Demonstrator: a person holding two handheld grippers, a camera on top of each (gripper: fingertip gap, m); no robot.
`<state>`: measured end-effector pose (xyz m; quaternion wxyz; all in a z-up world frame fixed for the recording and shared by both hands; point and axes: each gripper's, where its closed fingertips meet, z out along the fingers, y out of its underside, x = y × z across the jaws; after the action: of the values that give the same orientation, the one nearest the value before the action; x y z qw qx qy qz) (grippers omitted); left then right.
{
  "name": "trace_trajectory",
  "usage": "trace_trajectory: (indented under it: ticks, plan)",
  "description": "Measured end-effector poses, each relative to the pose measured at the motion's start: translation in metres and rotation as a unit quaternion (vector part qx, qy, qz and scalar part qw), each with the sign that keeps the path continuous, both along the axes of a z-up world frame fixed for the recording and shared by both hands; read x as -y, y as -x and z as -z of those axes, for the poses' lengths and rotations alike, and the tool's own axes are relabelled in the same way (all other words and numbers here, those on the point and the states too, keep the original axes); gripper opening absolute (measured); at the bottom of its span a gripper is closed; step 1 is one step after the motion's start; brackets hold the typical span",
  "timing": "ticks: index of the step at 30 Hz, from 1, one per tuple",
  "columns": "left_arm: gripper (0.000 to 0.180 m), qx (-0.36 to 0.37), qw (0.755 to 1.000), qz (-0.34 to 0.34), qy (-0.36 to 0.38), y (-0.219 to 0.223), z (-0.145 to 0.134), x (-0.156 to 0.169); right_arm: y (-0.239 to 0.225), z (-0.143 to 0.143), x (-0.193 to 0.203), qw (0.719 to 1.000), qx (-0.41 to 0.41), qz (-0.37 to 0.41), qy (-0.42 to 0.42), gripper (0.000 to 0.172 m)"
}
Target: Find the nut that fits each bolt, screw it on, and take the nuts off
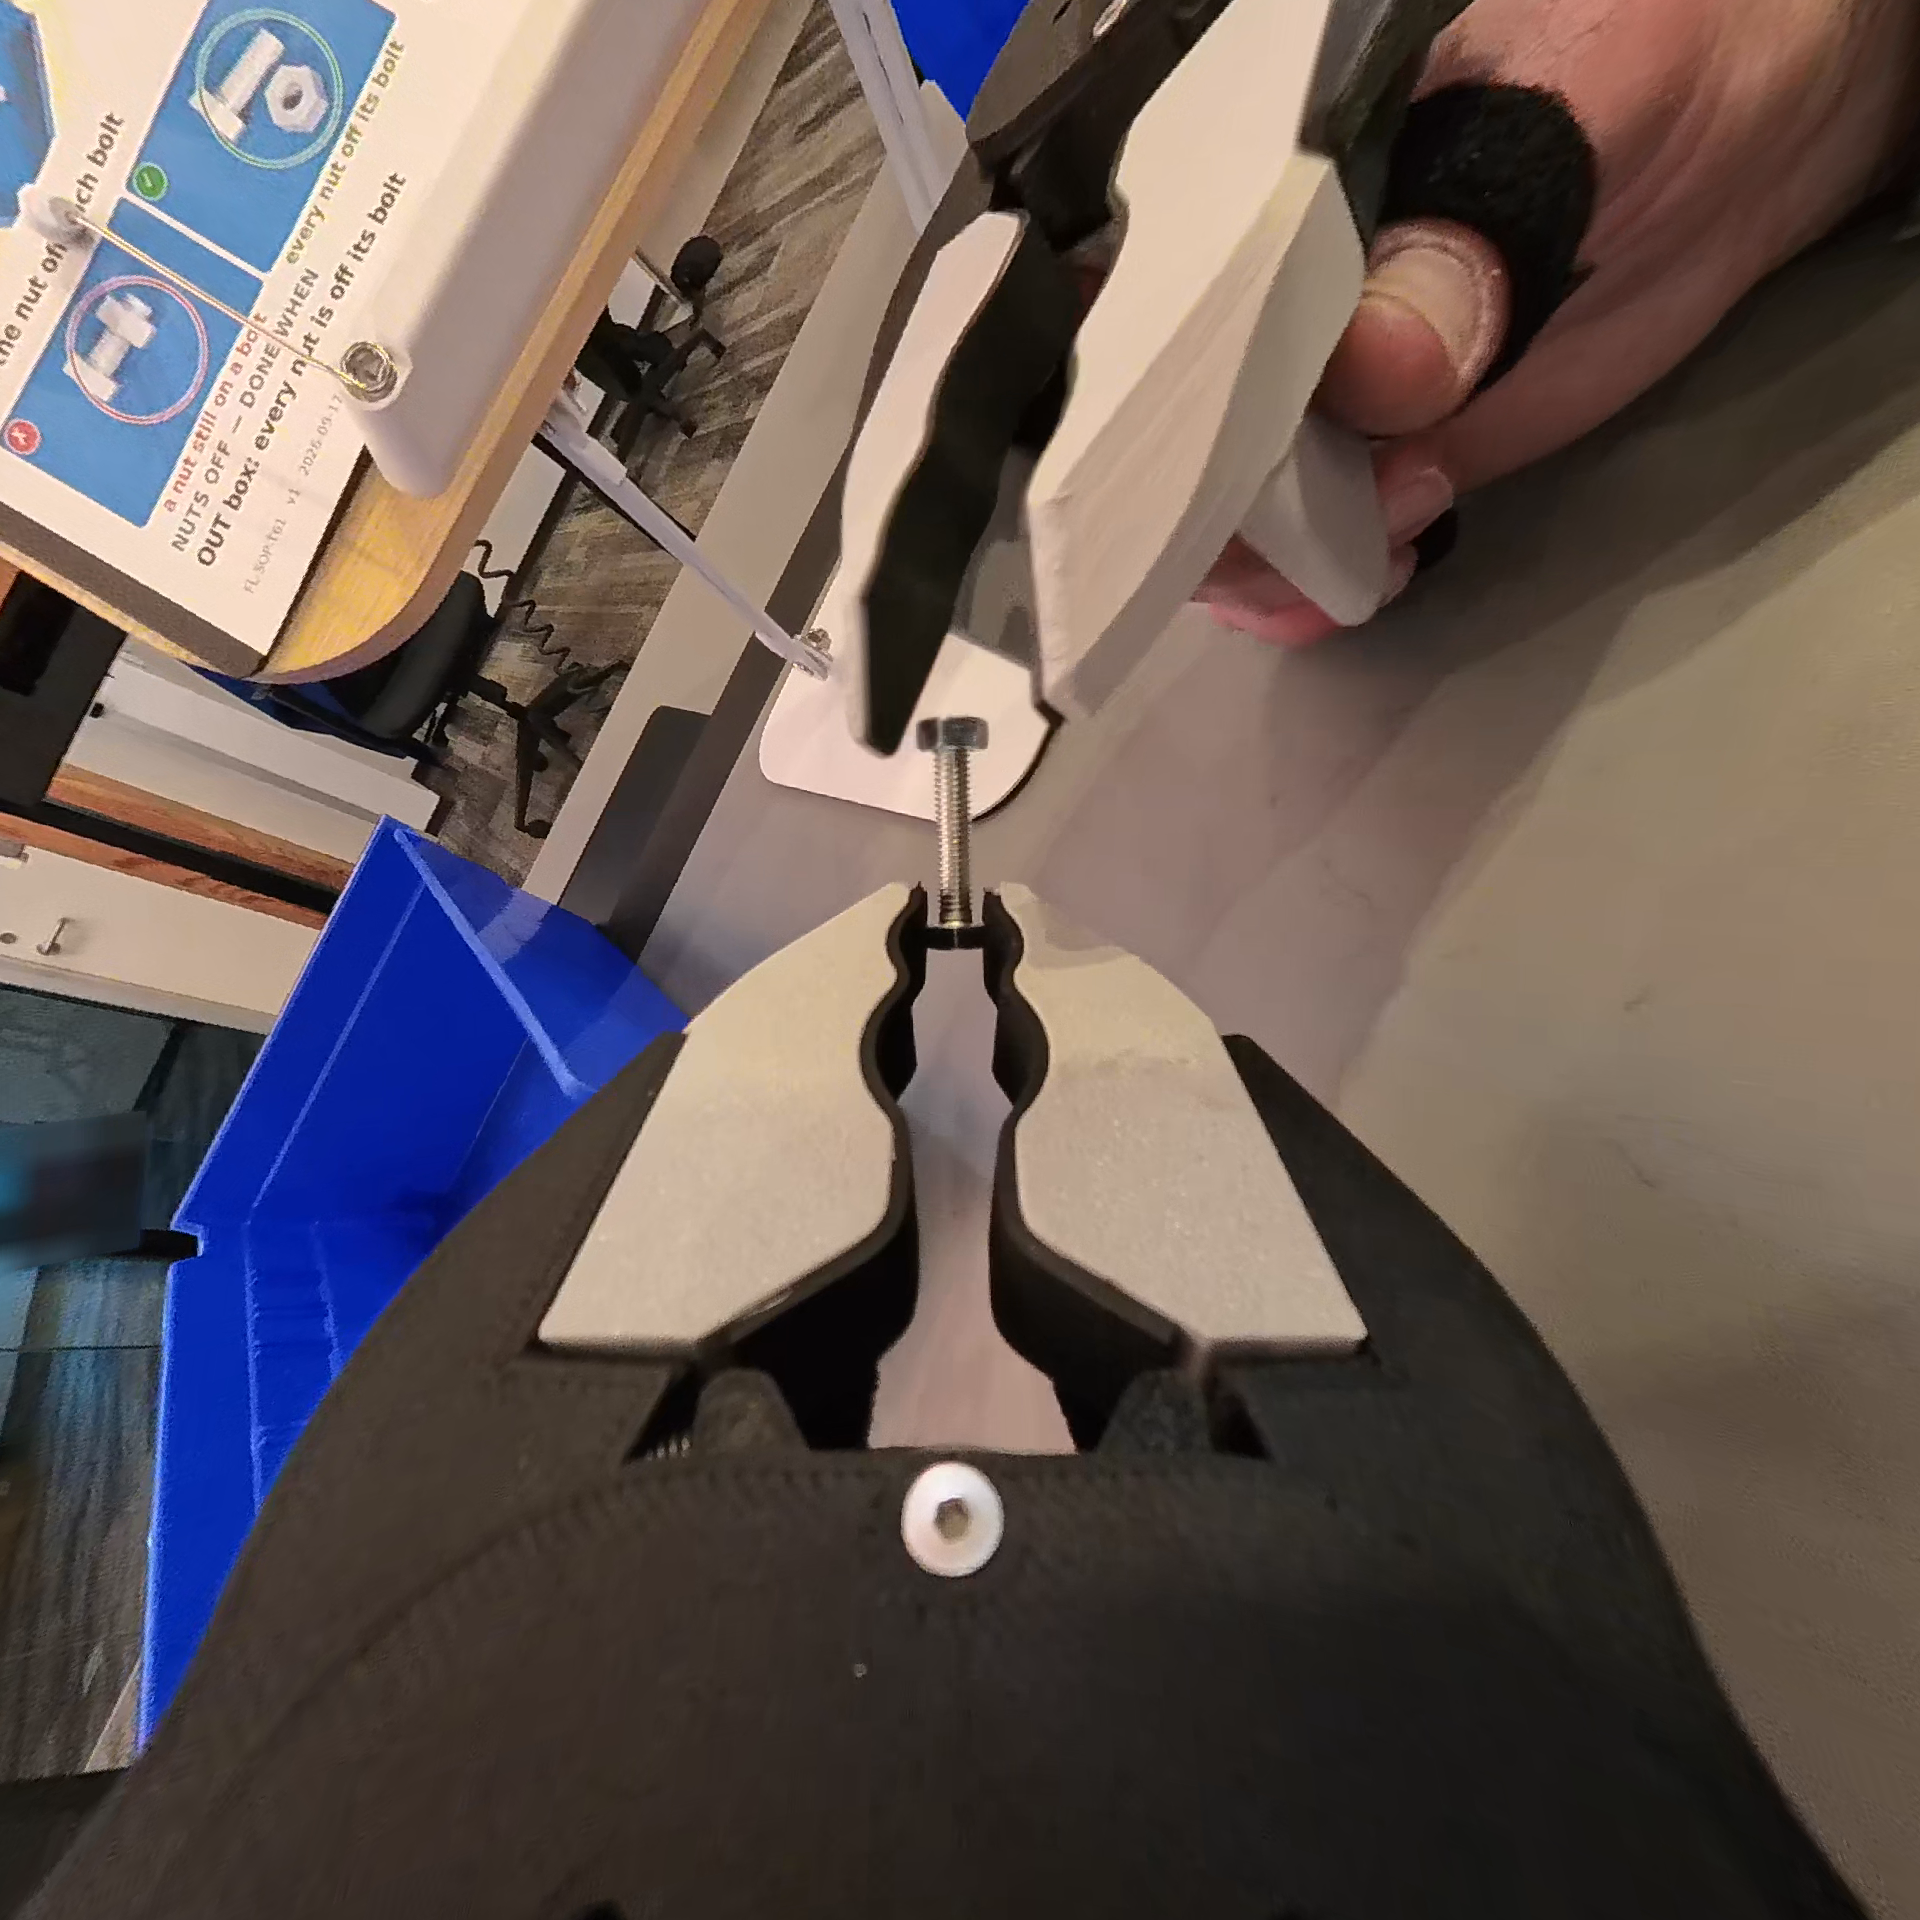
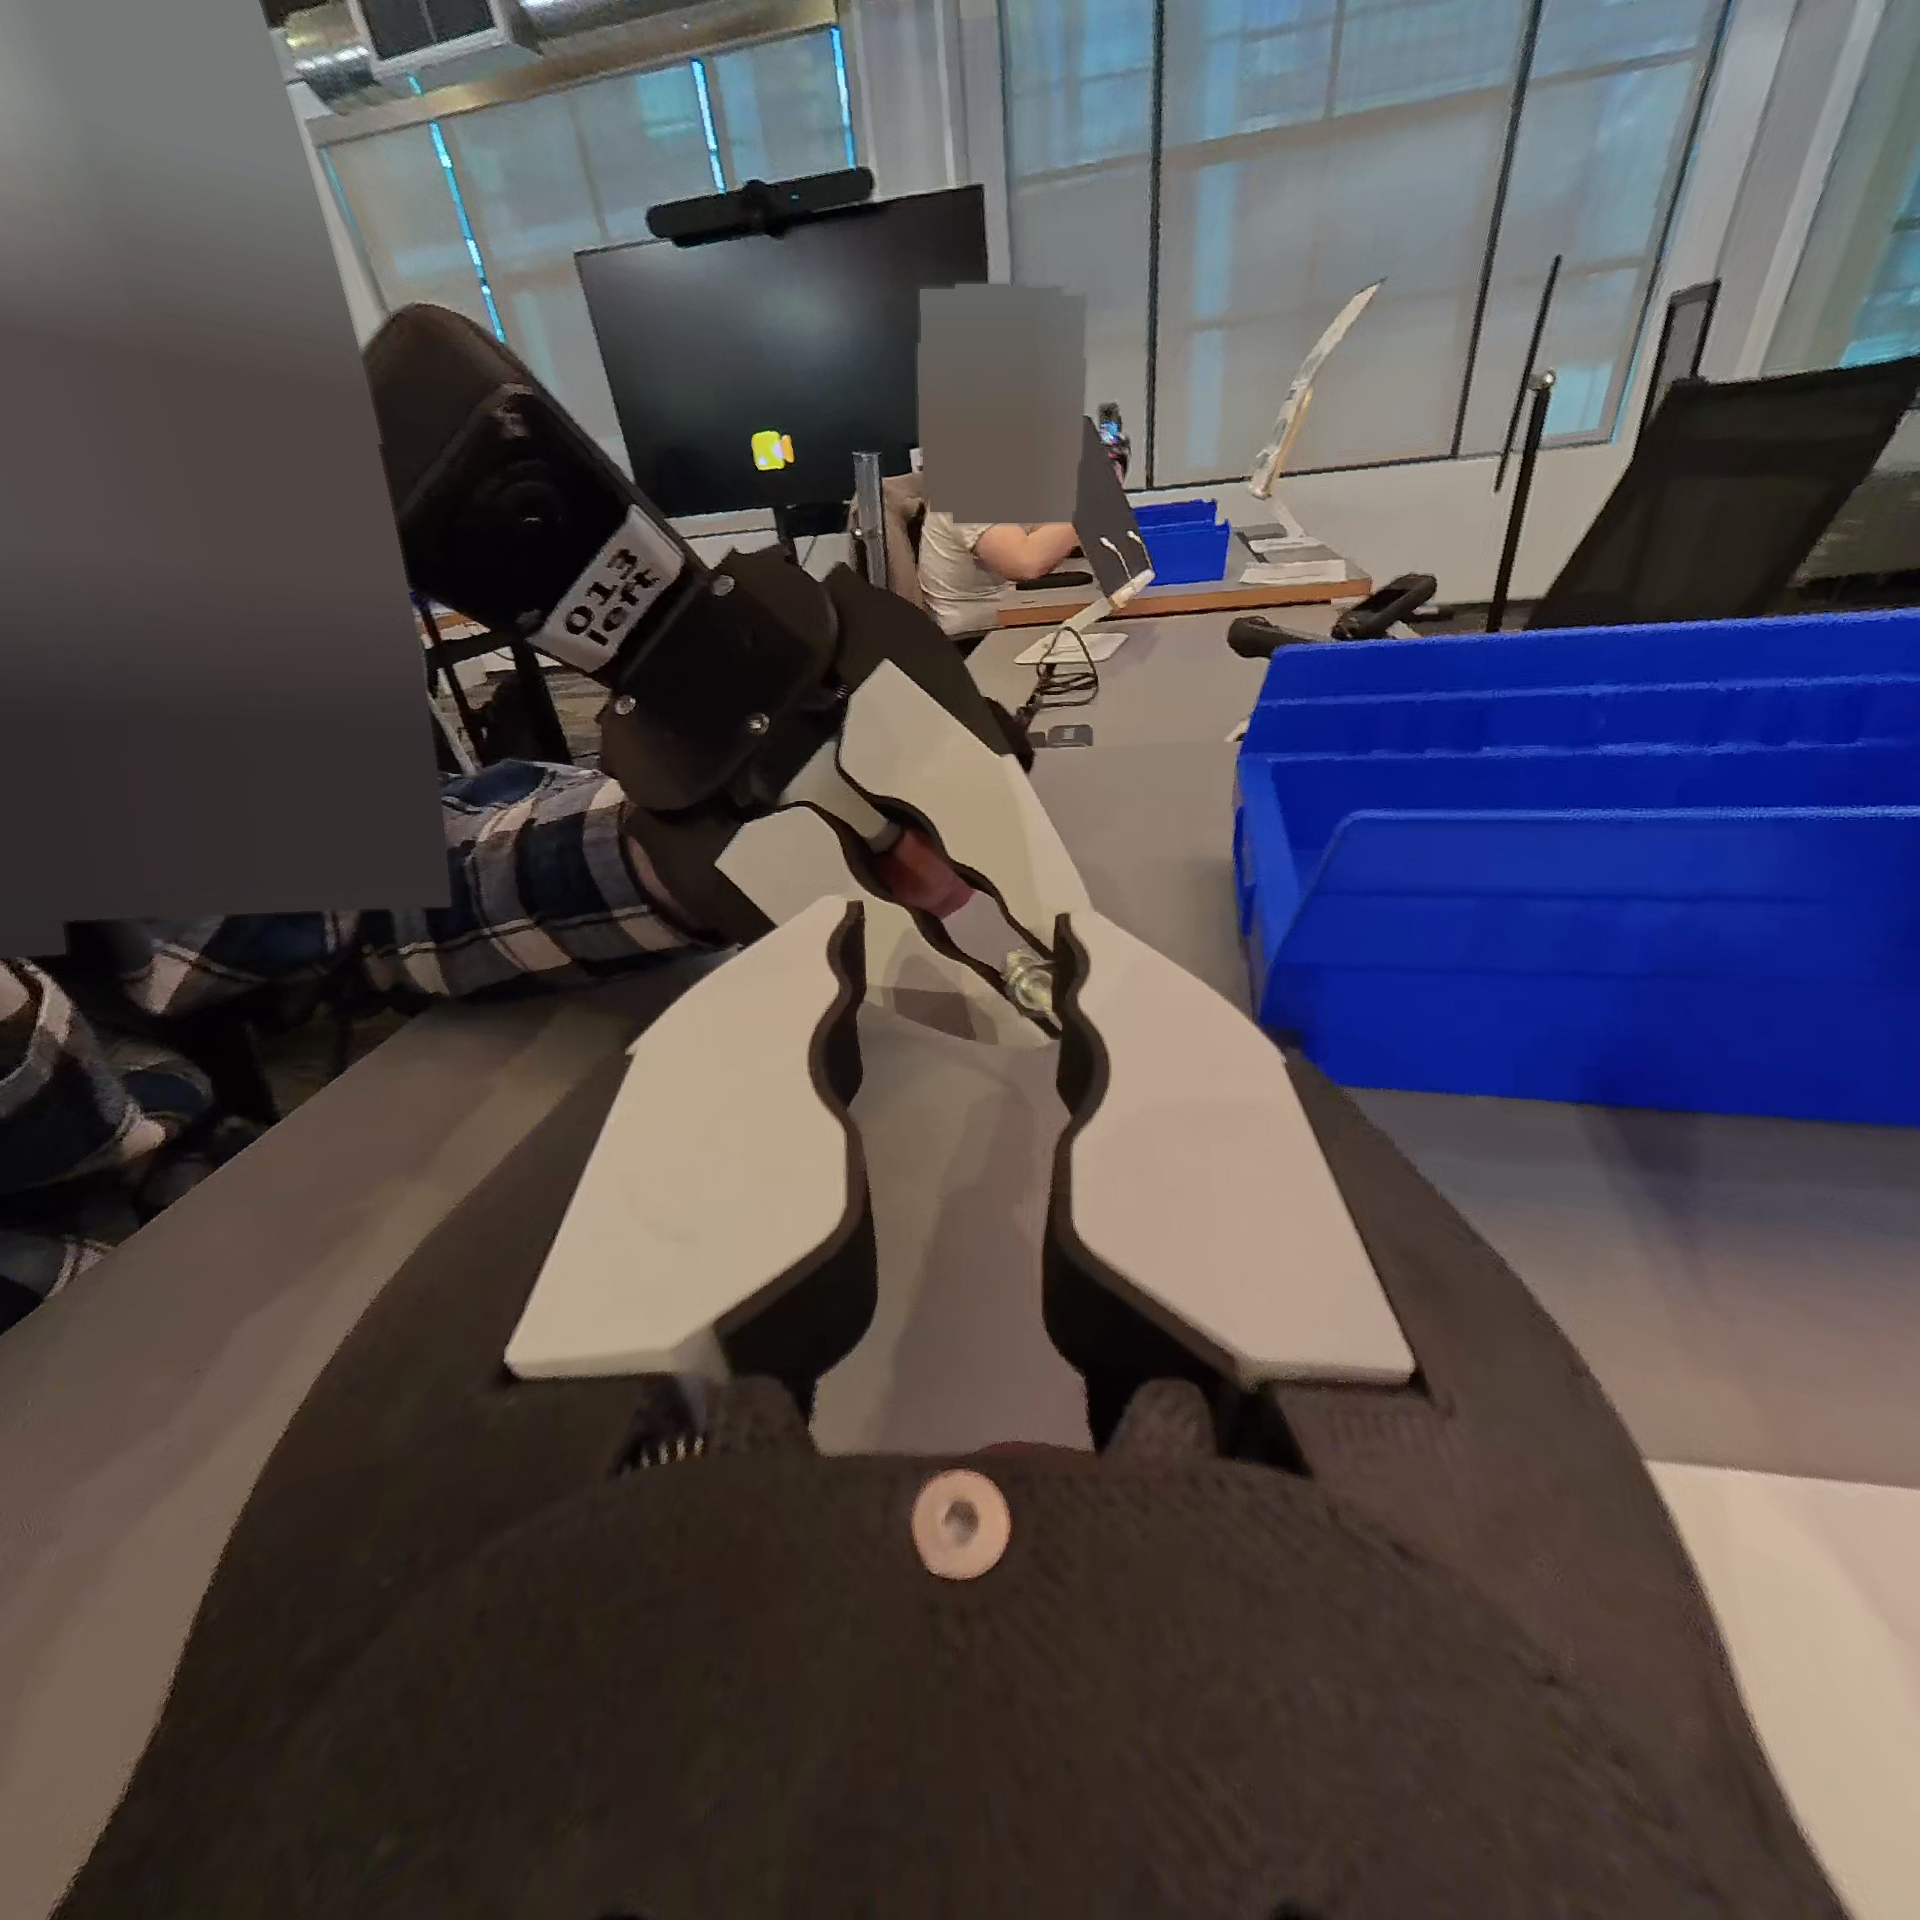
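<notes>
We see the left gripper pinching the threaded end of a silver bolt, both black fingertips pressed against something small and dark at the bolt's tip; whether that piece is a nut we cannot tell. The bolt stands straight out from the fingertips, its hex head at the far end. Around that head the right gripper stands spread, one dark fingertip just beside the head on the left, the white-faced finger on the other side, neither pressing on it. A hand with a black strap over one finger grips the right tool's handle.

From the right wrist view, the right gripper shows its fingers wide apart, with the metal end of the bolt close against its right finger. The left gripper reaches in from the upper left, and a plaid sleeve lies behind it.

Blue bins stand on the grey table to the right. An instruction card on a white stand fills the upper left of the left wrist view, and a blue bin sits below it.
</notes>
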<state>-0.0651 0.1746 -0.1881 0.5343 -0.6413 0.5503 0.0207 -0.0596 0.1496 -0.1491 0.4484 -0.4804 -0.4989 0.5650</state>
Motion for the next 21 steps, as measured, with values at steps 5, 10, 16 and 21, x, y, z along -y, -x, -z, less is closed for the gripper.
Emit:
trace_trajectory:
  ticks: [5, 10, 16, 21]
  plan:
    - [0.010, -0.002, 1.000, 0.000, 0.001, 0.000, 0.001, 0.000, 0.002, 0.007, -0.003, 1.000, 0.017, 0.003, 0.010, 0.035]
    - [0.010, -0.003, 1.000, 0.001, 0.002, -0.001, 0.001, 0.000, 0.002, 0.005, 0.000, 1.000, 0.013, -0.002, 0.006, 0.036]
    - [0.010, -0.003, 1.000, 0.001, 0.004, -0.001, 0.003, 0.000, 0.002, 0.004, 0.009, 1.000, 0.012, -0.020, -0.008, 0.032]
    - [0.010, 0.001, 1.000, -0.001, 0.003, 0.000, 0.001, -0.001, 0.000, 0.001, 0.000, 1.000, 0.002, -0.001, 0.001, 0.035]
